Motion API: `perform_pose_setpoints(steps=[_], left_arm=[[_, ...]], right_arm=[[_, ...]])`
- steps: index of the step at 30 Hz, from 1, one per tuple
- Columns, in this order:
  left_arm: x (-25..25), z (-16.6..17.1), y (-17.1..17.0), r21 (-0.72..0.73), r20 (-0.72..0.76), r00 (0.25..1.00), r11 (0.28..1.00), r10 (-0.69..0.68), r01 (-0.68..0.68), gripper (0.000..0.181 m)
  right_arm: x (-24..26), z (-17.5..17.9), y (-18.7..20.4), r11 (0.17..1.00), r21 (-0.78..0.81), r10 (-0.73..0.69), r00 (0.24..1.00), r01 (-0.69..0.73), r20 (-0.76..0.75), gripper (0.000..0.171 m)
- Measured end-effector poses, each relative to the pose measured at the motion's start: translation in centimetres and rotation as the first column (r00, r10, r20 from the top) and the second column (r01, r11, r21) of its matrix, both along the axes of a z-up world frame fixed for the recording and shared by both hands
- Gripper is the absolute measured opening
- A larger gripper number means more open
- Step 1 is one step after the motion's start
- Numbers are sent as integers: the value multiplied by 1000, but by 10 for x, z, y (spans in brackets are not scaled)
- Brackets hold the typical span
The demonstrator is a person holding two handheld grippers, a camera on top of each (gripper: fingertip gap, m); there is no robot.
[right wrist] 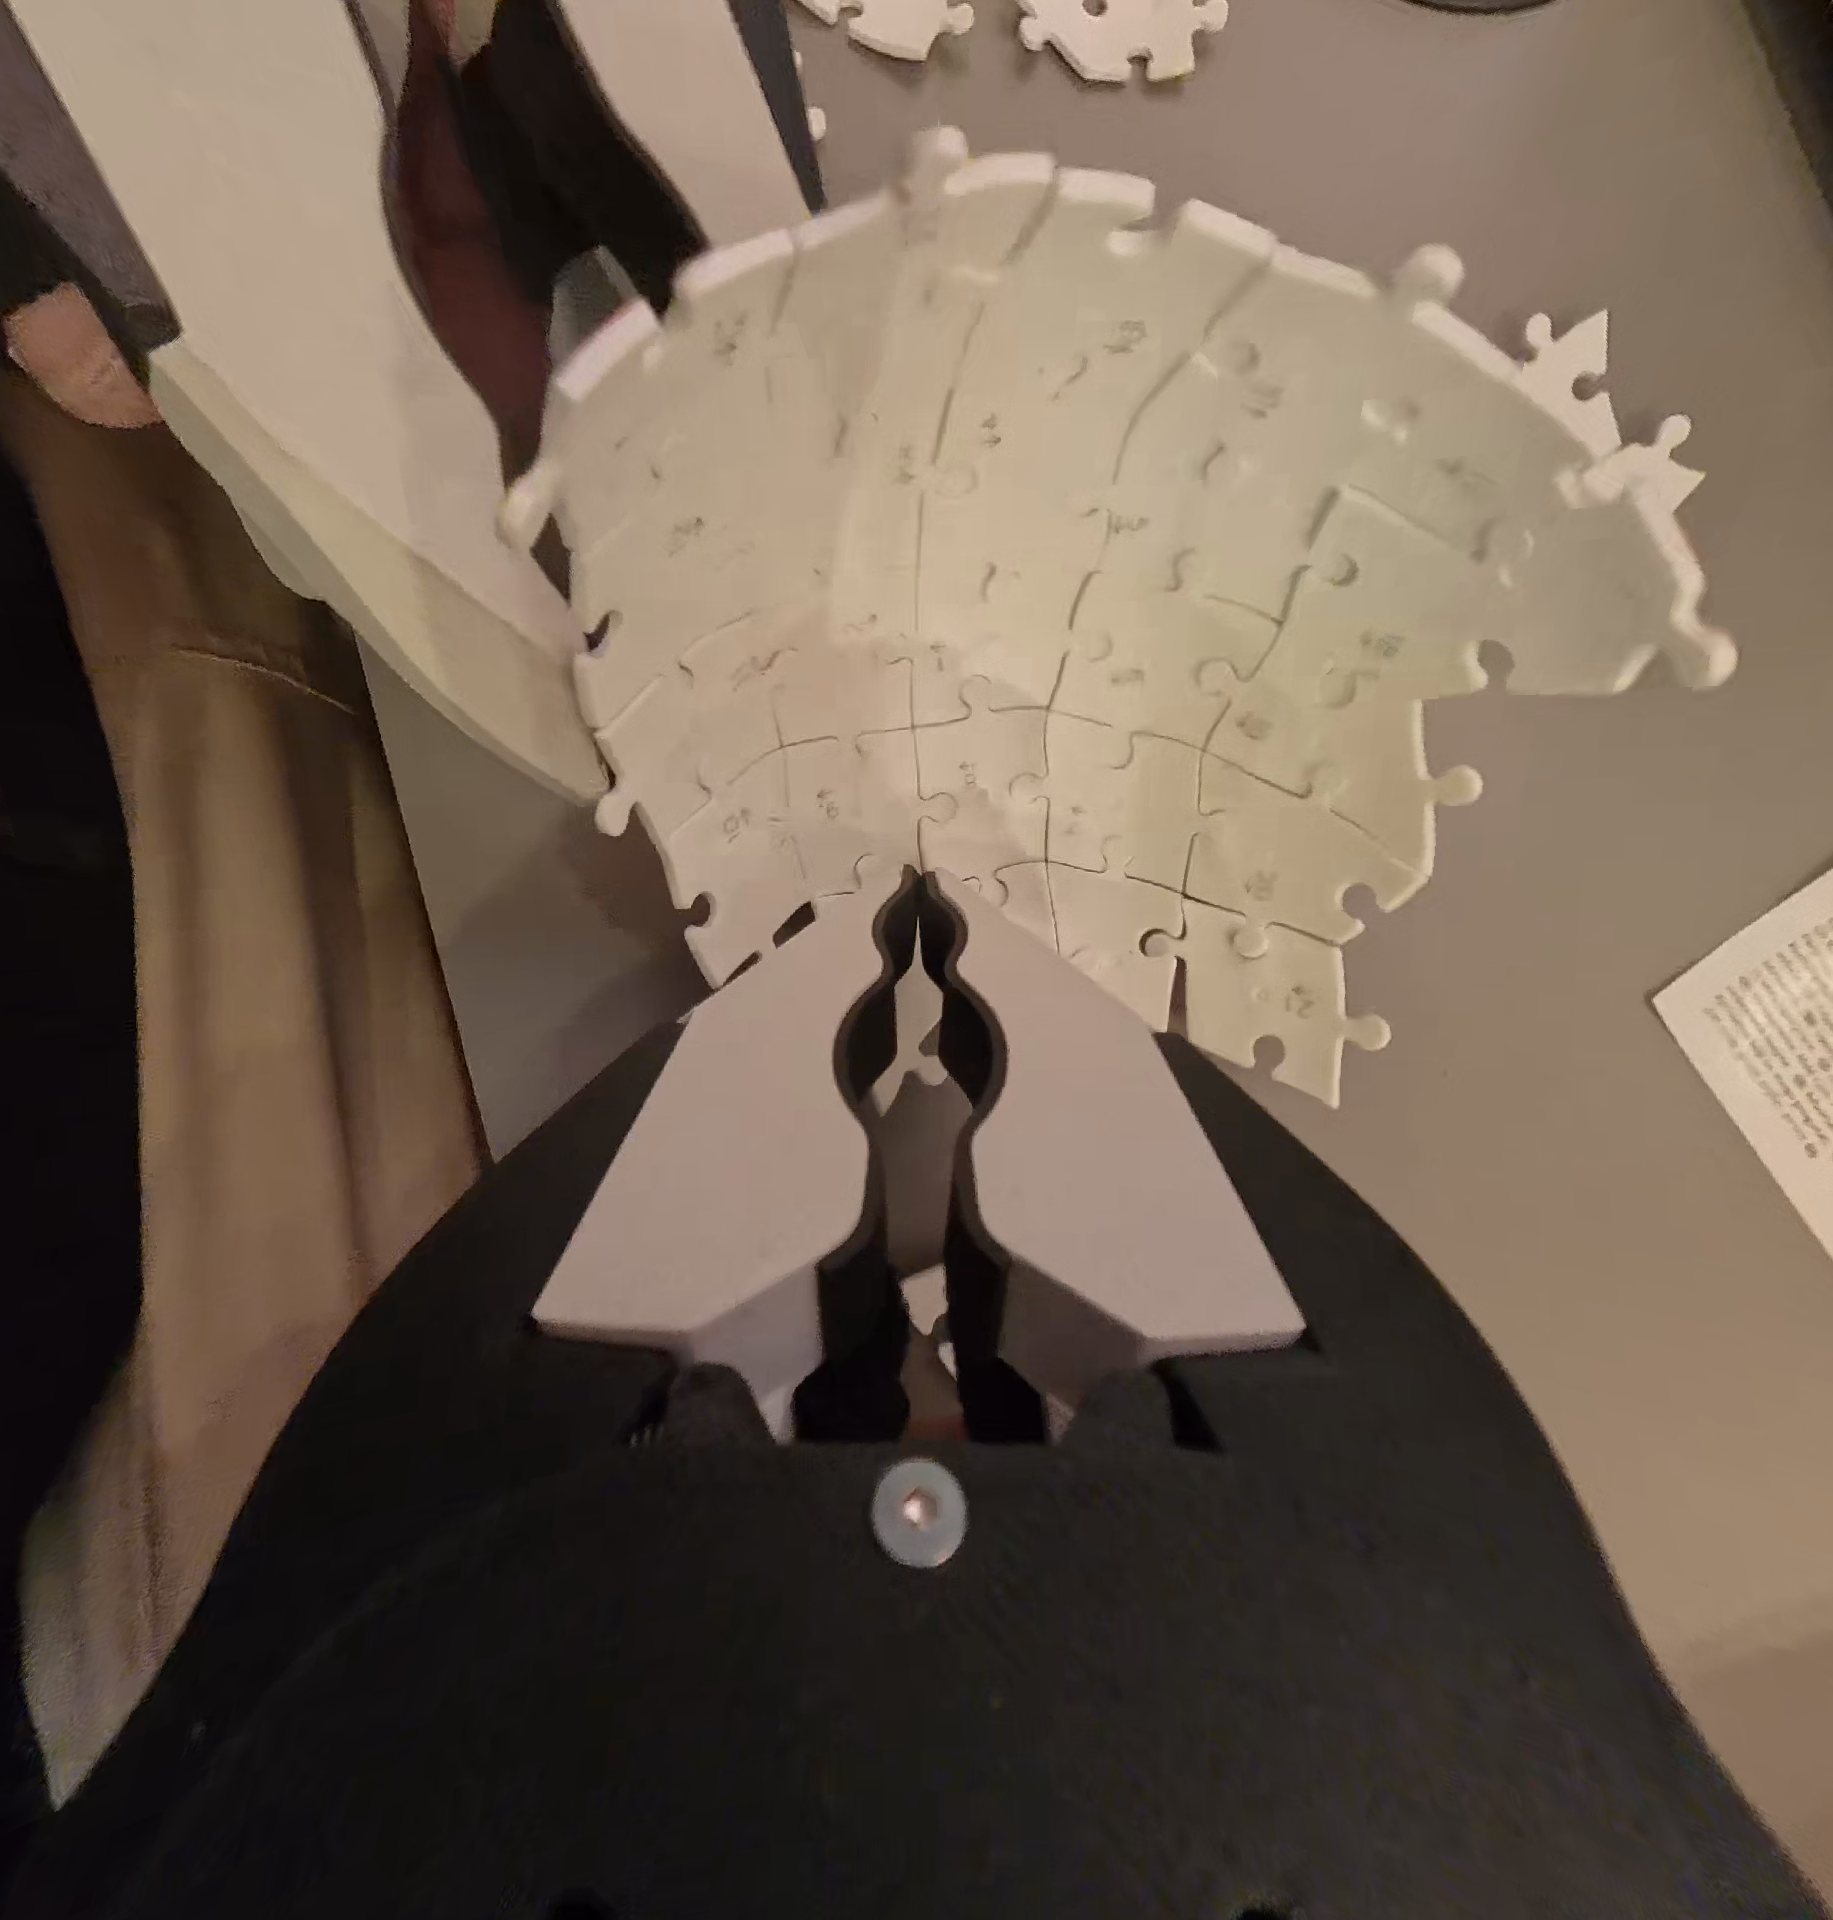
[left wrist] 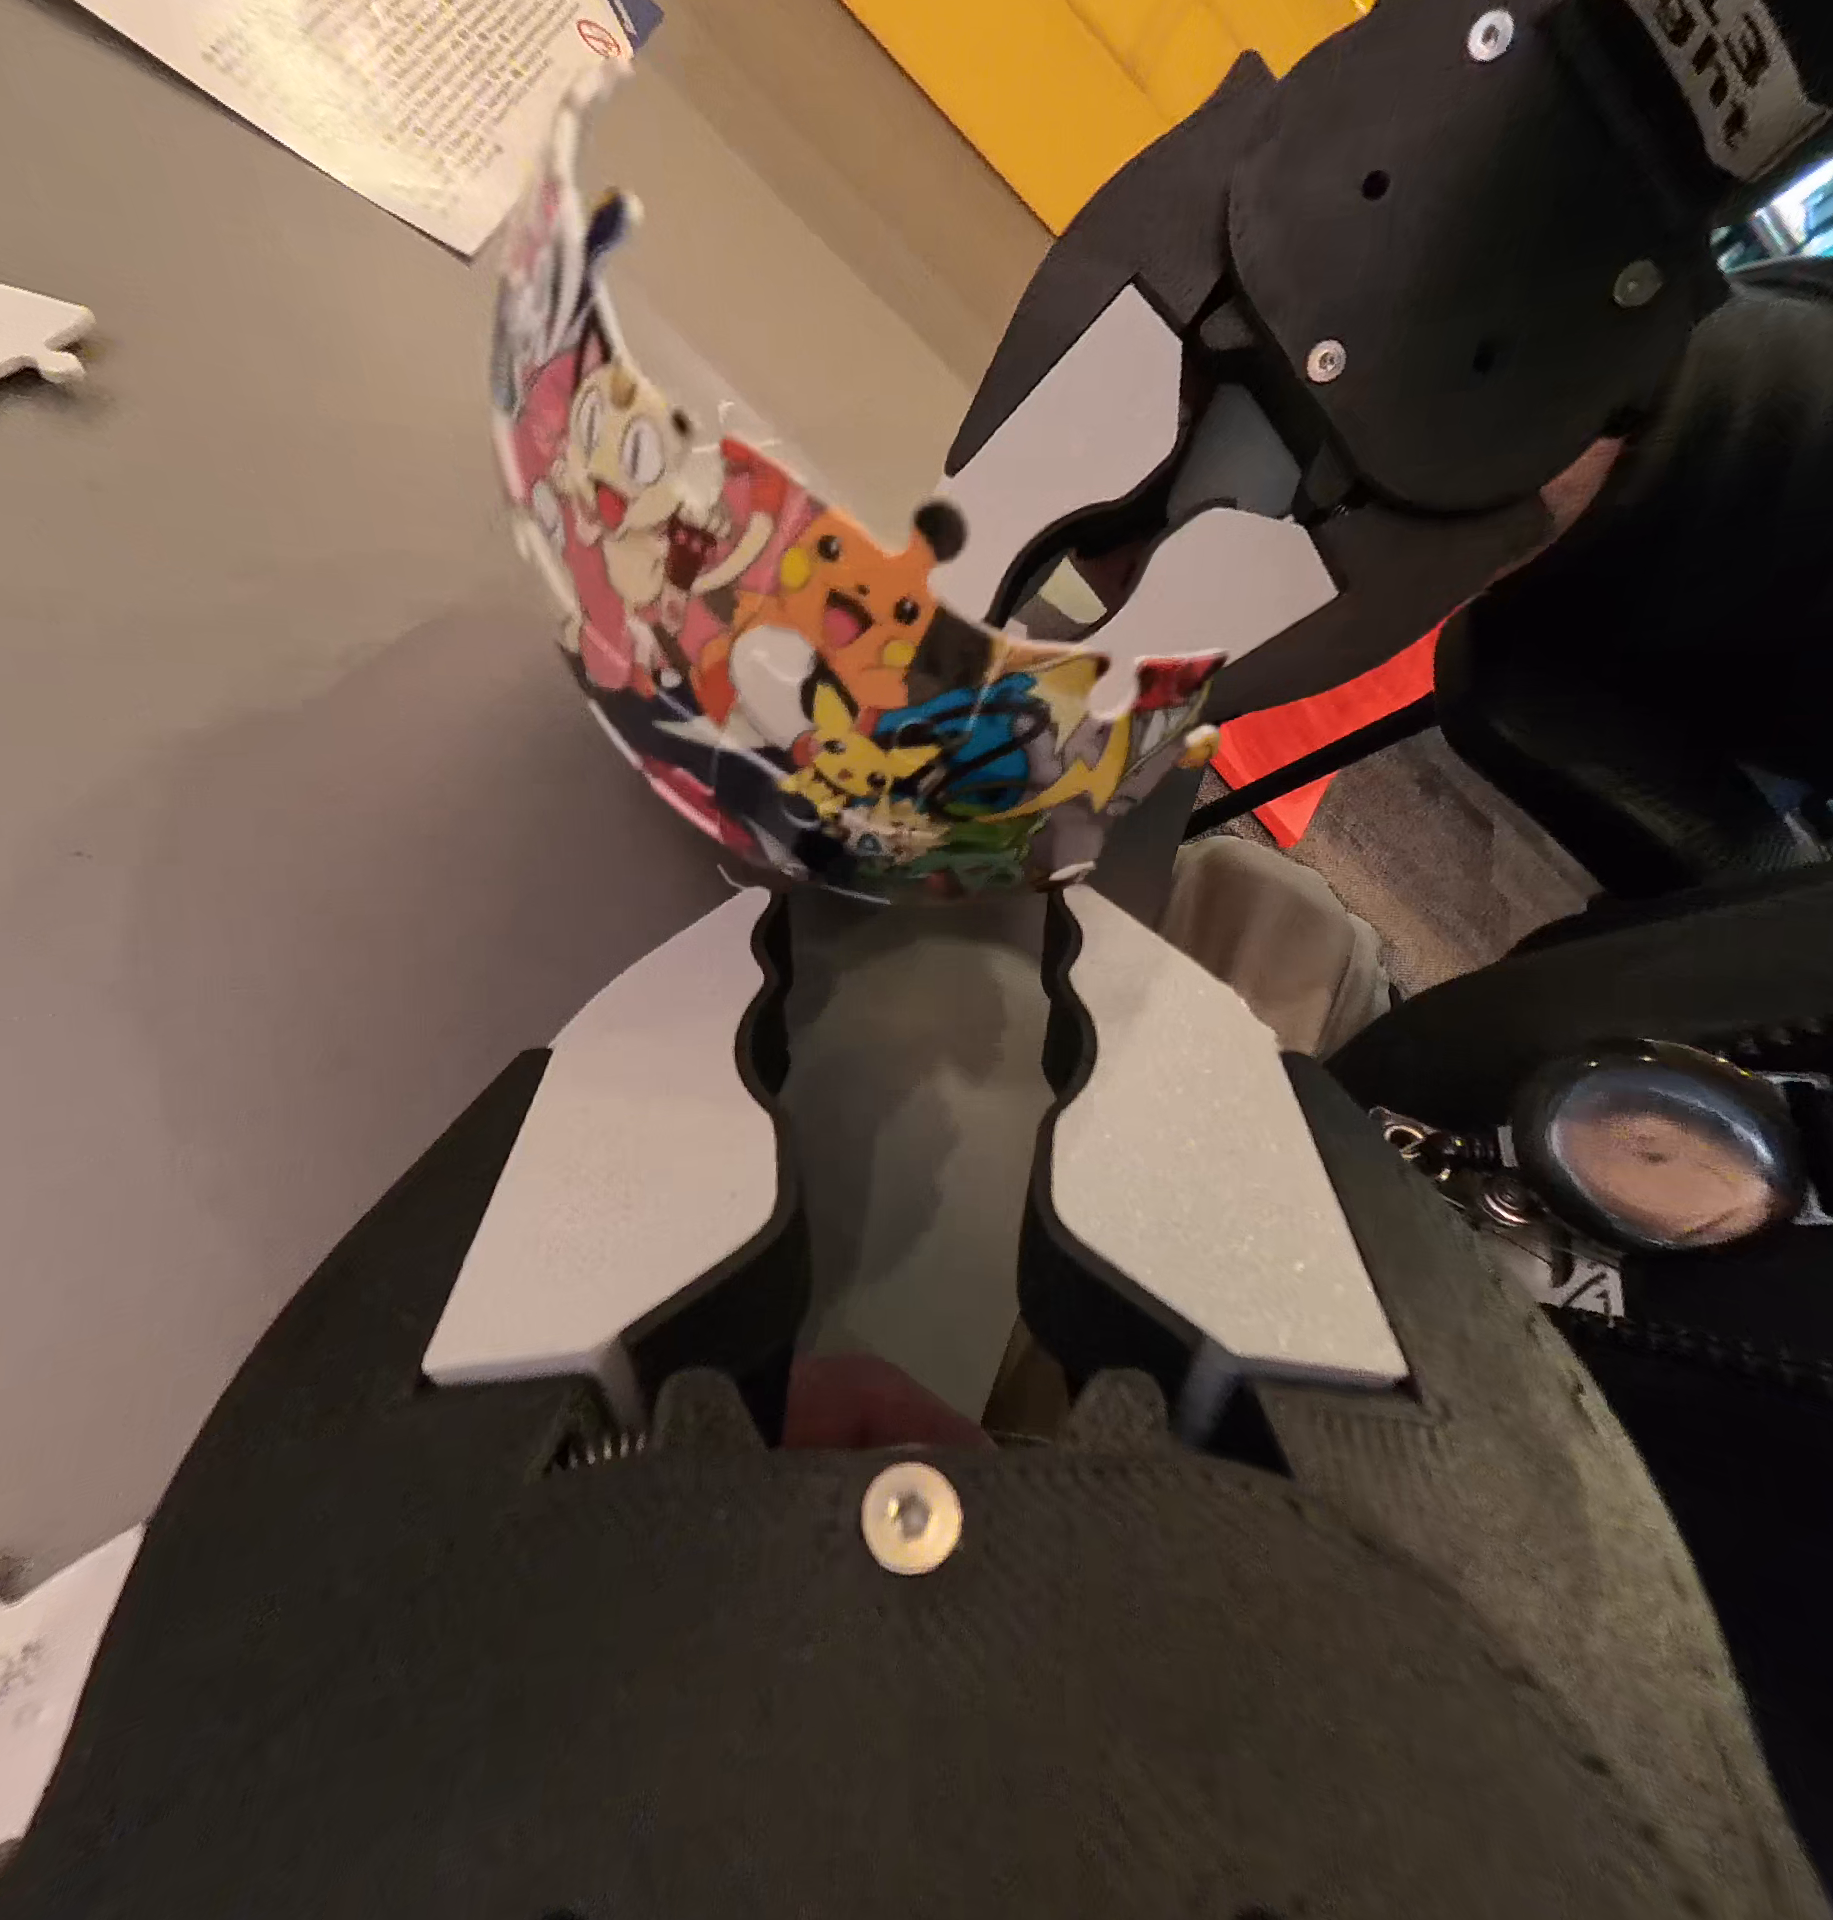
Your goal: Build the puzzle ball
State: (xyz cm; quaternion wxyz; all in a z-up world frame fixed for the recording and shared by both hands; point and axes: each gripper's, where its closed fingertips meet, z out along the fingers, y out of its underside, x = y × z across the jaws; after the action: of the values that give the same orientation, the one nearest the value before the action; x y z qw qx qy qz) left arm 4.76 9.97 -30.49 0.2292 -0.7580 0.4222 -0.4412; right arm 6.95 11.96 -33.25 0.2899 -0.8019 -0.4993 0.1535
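Observation:
The partly built puzzle ball is a curved shell of joined pieces. Its colourful cartoon outside (left wrist: 839, 644) faces the left wrist view, and its white numbered inside (right wrist: 995, 571) faces the right wrist view. It is held up above the grey table (left wrist: 216, 727). My right gripper (right wrist: 922, 883) is shut on the shell's near edge; it also shows in the left wrist view (left wrist: 1005, 613), clamped on the rim. My left gripper (left wrist: 917, 904) is open, jaws wide apart, with its tips at the shell's lower outer edge. One of its fingers (right wrist: 351, 468) lies behind the shell's left rim.
Loose white puzzle pieces lie on the table (right wrist: 912, 21) (right wrist: 1120, 42) (left wrist: 8, 332) (left wrist: 8, 1662). A printed leaflet (left wrist: 372, 94) (right wrist: 1805, 1070) lies nearby. A person's dark sleeve, a badge reel (left wrist: 1660, 1153) and tan trousers (right wrist: 268, 831) are close by. About 5 cm separates my left fingertips from my right.

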Motion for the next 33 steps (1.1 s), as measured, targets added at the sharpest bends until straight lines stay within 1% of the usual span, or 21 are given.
perform_pose_setpoints(steps=[3,7,11,14,16,18,23,28,30,33], left_arm=[[0,0,-1,-5,-1,1000,1000,-7,7,46],[1,-1,-4,-10,-7,1000,1000,-29,29,47],[2,-2,-5,-12,-12,999,999,-40,40,48],[1,-1,-4,-20,2,1000,999,-30,30,48],[0,1,0,-33,18,1000,999,-4,5,44],[-1,1,2,-51,26,1000,999,5,-4,44],[0,1,2,-50,24,1000,999,-2,3,44],[-3,1,2,-44,21,1000,999,-8,9,46],[-5,2,2,-36,17,1000,999,-23,23,47],[-11,4,-1,-40,7,998,997,-64,64,48]], right_arm=[[0,0,-1,999,27,20,1000,-20,0,0],[-1,-1,-1,992,102,61,995,-68,73,0],[-1,-1,-1,984,153,74,992,-89,102,0],[-2,0,0,990,123,62,995,-71,71,0],[-3,7,3,995,93,36,999,-36,6,0],[-3,14,3,998,65,23,999,-20,-47,0],[6,9,0,999,18,37,999,-37,-18,0],[13,21,7,1000,2,-19,996,20,-84,0],[20,22,11,999,9,-41,997,41,-72,0],[30,30,18,995,16,-96,990,98,-104,0]])
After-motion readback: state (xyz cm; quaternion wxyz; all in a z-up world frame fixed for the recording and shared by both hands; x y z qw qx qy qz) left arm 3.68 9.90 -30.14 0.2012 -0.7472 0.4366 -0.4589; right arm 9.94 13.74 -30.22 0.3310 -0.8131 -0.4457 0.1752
